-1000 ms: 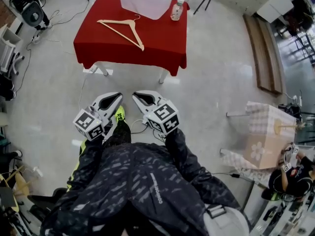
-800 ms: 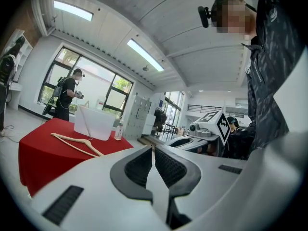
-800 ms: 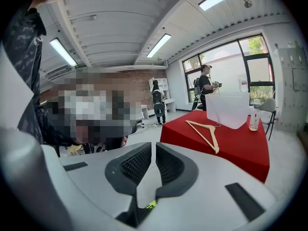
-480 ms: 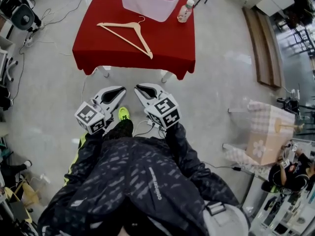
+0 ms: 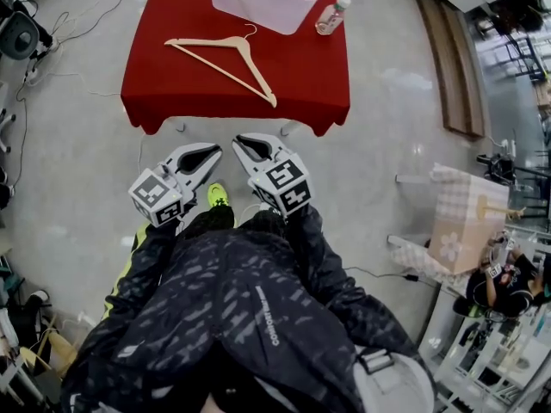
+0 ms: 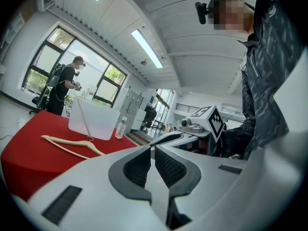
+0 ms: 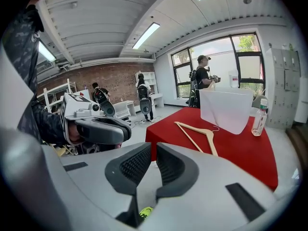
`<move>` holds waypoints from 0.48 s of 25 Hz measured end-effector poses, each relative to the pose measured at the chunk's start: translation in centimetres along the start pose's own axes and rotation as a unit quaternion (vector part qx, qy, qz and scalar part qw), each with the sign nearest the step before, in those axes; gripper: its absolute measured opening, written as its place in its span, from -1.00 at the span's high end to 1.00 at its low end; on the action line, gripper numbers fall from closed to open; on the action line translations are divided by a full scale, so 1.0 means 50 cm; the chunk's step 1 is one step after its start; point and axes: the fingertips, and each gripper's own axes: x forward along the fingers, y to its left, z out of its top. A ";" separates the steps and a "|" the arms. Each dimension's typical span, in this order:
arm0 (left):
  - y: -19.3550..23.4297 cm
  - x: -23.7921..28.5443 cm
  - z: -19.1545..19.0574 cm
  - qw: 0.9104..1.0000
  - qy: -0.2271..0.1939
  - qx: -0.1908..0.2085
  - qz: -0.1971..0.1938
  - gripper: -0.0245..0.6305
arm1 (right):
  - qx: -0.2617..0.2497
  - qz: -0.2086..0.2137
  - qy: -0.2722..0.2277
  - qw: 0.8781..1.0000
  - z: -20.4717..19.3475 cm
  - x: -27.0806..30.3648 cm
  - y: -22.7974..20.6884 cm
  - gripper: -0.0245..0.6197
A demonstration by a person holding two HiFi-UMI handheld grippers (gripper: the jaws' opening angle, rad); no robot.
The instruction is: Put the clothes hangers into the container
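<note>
Two tongs are held side by side low in front of the person, short of the near edge of the red-covered worktop [image 5: 172,89]. The left tongs [image 5: 209,151] have their ribbed pads drawn together with only a thin slit between them, and nothing is gripped. The right tongs [image 5: 244,142] are closed the same way and also carry nothing. Their tips point toward the worktop and are near each other but not touching.

One wooden clothes hanger [image 5: 243,46] lies flat on the red cloth, its hook toward the far side. It is between the tongs and the translucent container [image 5: 258,9], which stands at the far edge of the worktop. The hanger is near the container but outside it. A clear plastic bottle [image 5: 331,15] stands upright just to the right of the container.

A bright yellow-green shoe [image 5: 215,198] shows on the floor below the tongs. Cables [image 5: 82,28] trail over the floor left of the worktop. To the right, well apart, a long wooden board [image 5: 452,67] lies on the floor, and a small table with a chequered cloth [image 5: 465,218] stands next to a seated person [image 5: 499,289]. Another person [image 6: 65,88] stands by the windows beyond the worktop.
</note>
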 end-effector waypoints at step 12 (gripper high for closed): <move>0.068 0.003 0.023 1.000 -0.010 -0.006 0.010 0.85 | -0.016 -0.027 0.003 0.999 0.042 0.047 -0.083 0.86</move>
